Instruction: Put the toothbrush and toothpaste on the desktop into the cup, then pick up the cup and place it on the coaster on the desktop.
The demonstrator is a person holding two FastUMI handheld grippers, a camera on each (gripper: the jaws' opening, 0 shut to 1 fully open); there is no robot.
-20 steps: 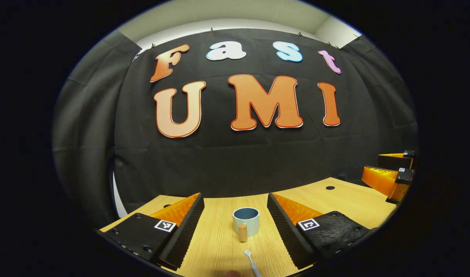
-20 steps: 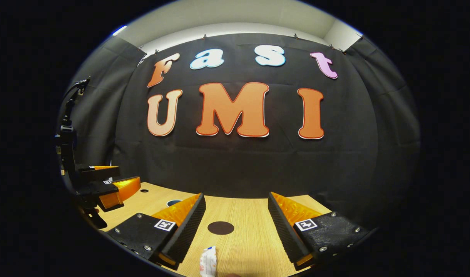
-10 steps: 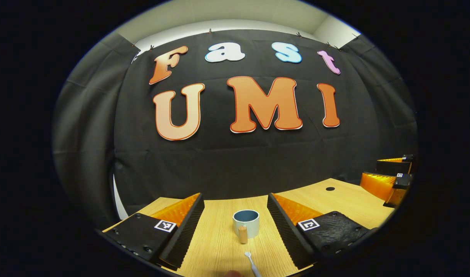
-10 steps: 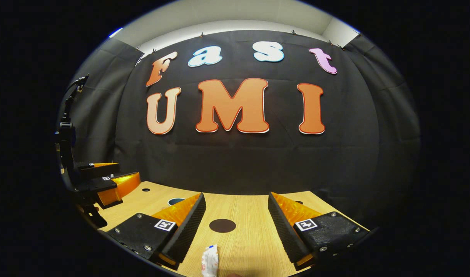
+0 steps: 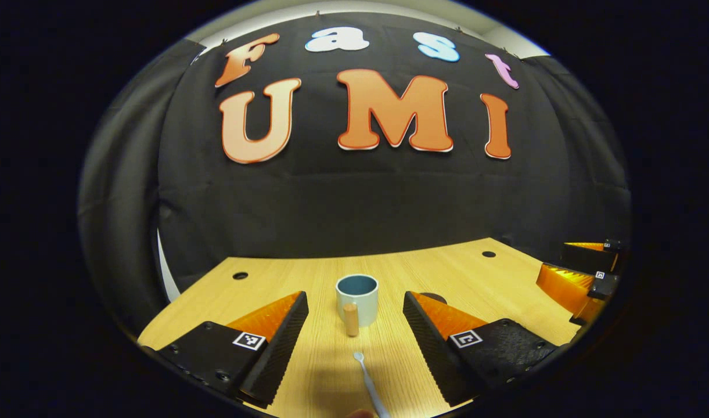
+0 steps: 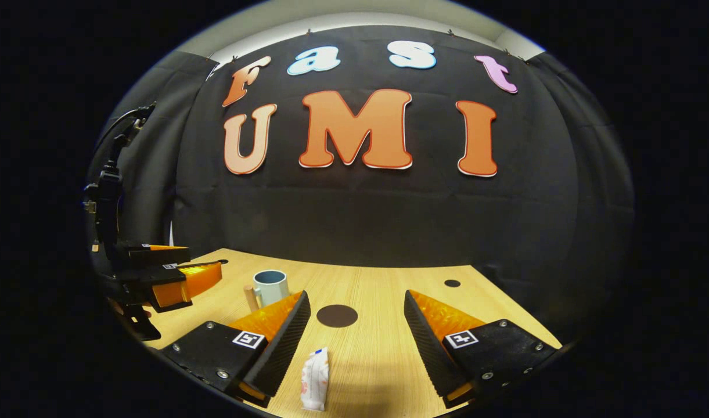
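Note:
A pale blue cup [image 5: 357,298] with a wooden handle stands upright on the wooden desktop [image 5: 273,278], straight ahead of my open left gripper [image 5: 354,337]. A white toothbrush [image 5: 369,383] lies between that gripper's fingers, nearer to me than the cup. In the right gripper view my open right gripper [image 6: 354,337] hangs over a white toothpaste tube [image 6: 315,380] lying flat. A round dark coaster [image 6: 337,315] sits beyond the tube. The cup [image 6: 269,287] stands to the left, past my right gripper's left finger. The left gripper [image 6: 168,278] is at the far left.
The desktop [image 6: 383,360] ends at the black cloth wall behind. Small dark holes [image 5: 489,254] mark the tabletop near the back corners. The right gripper [image 5: 580,278] is at the right edge of the left gripper view. A dark stand [image 6: 107,197] rises at far left.
Both grippers have risen and tilted downward, so more of the desktop shows. The cup, toothbrush, tube and coaster lie where they were.

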